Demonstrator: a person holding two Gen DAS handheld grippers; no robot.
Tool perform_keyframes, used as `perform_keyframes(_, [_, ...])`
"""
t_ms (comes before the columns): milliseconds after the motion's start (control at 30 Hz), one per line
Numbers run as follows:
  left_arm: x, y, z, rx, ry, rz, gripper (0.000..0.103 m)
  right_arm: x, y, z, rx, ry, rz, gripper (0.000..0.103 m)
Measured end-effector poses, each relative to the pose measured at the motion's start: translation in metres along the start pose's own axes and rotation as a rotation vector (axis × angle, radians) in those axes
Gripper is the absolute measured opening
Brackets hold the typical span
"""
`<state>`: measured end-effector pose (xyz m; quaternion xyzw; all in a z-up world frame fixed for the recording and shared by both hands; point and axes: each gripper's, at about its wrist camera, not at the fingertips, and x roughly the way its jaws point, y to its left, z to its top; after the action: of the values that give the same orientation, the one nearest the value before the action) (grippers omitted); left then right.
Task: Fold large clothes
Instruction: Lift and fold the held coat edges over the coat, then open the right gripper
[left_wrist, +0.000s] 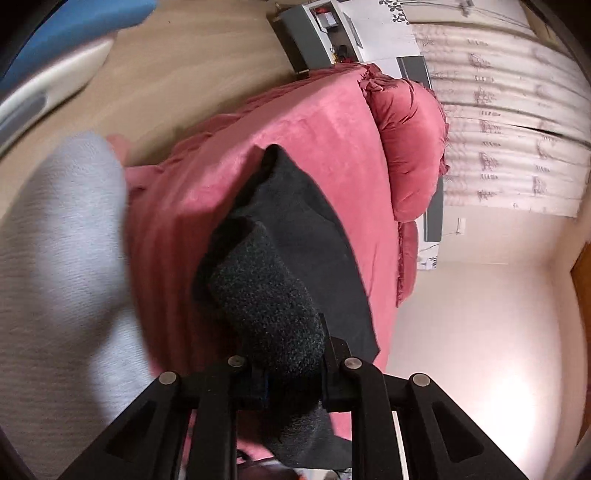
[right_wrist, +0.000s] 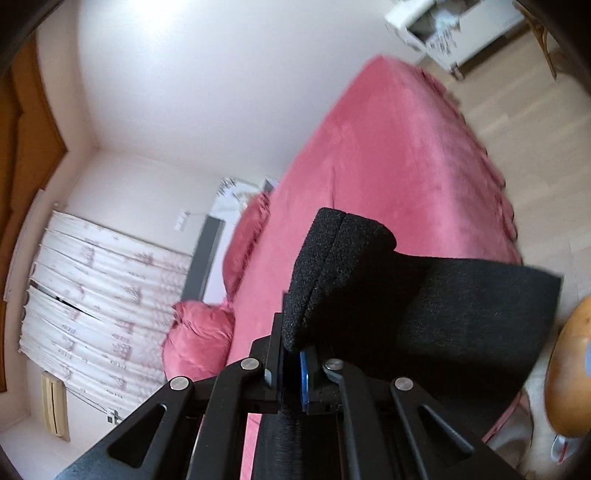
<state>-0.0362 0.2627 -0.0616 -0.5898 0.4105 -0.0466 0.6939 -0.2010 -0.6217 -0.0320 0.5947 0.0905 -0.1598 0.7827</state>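
- Both tools are closed on the same dark garment: the left tool (left_wrist: 288, 373) pinches a thick fold of the dark garment (left_wrist: 269, 295) between its jaws, and the cloth bulges out in front of them.
- Right tool (right_wrist: 295, 365) is closed too, and it grips another edge of this garment (right_wrist: 443, 317); a doubled hem stands up above the jaws and the rest spreads to the right side of the view.
- In the left wrist view the garment runs from the jaws forward over the bed (left_wrist: 314, 133), which has a pink cover.
- Two pink pillows (left_wrist: 410, 147) lie at the far end of the bed, near a white curtain (left_wrist: 509, 122) with a small pattern.
- A grey sleeve (left_wrist: 62, 258), blurred, fills the left part of the left view.
- Beside the bed there is a light wooden floor (right_wrist: 532, 125).
- At the right edge of the right view stands an orange rounded object (right_wrist: 569, 373); I cannot tell what it is.
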Motion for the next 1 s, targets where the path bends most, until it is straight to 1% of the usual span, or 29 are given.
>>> perform_keyframes(67, [0.008,-0.020,0.008,0.018,0.000,-0.029,0.018,0.023,0.013,-0.001,-0.021,0.021,-0.017,0.006])
perform_keyframes(133, [0.017,-0.043,0.021,0.017,0.000,-0.066,0.018,0.053,0.033,0.005,-0.039,0.019,-0.014,0.006])
perform_keyframes(267, [0.046,-0.075,0.050,-0.027,-0.010,-0.121,0.019,0.105,0.075,0.020,-0.104,0.014,-0.017,0.006])
perform_keyframes(333, [0.065,-0.080,0.065,-0.073,-0.018,-0.118,0.019,0.140,0.094,0.028,-0.124,0.015,-0.029,0.006])
perform_keyframes(400, [0.087,-0.082,0.078,-0.123,-0.023,-0.120,0.020,0.181,0.113,0.034,-0.154,0.019,-0.063,0.006])
perform_keyframes(433, [0.103,-0.083,0.088,-0.149,-0.038,-0.104,0.020,0.195,0.117,0.034,-0.161,0.024,-0.075,0.006])
perform_keyframes(567, [0.142,-0.077,0.116,-0.203,-0.064,-0.056,0.022,0.279,0.135,0.025,-0.229,0.083,-0.147,0.006])
perform_keyframes(633, [0.162,-0.073,0.130,-0.224,-0.074,-0.008,0.023,0.320,0.138,0.016,-0.260,0.110,-0.189,0.006])
perform_keyframes(700, [0.180,-0.070,0.144,-0.215,-0.097,0.037,0.030,0.361,0.136,0.003,-0.269,0.145,-0.222,0.010])
perform_keyframes(767, [0.188,-0.067,0.151,-0.207,-0.120,0.039,0.035,0.390,0.134,-0.006,-0.267,0.170,-0.232,0.017])
perform_keyframes(800, [0.193,-0.065,0.155,-0.205,-0.128,0.037,0.037,0.401,0.134,-0.010,-0.274,0.165,-0.220,0.018])
perform_keyframes(833, [0.197,-0.064,0.159,-0.206,-0.136,0.030,0.044,0.407,0.136,-0.013,-0.287,0.159,-0.189,0.018])
perform_keyframes(867, [0.198,-0.063,0.162,-0.205,-0.152,0.016,0.053,0.410,0.137,-0.014,-0.300,0.157,-0.174,0.021])
perform_keyframes(900, [0.194,-0.063,0.165,-0.196,-0.187,-0.005,0.061,0.412,0.140,-0.015,-0.321,0.153,-0.174,0.029])
perform_keyframes(933, [0.186,-0.064,0.169,-0.179,-0.239,-0.031,0.064,0.413,0.141,-0.016,-0.336,0.152,-0.182,0.032])
perform_keyframes(967, [0.182,-0.066,0.171,-0.172,-0.262,-0.045,0.071,0.410,0.143,-0.018,-0.370,0.161,-0.198,0.034])
perform_keyframes(1000, [0.175,-0.067,0.174,-0.163,-0.290,-0.066,0.077,0.406,0.143,-0.021,-0.397,0.176,-0.204,0.034])
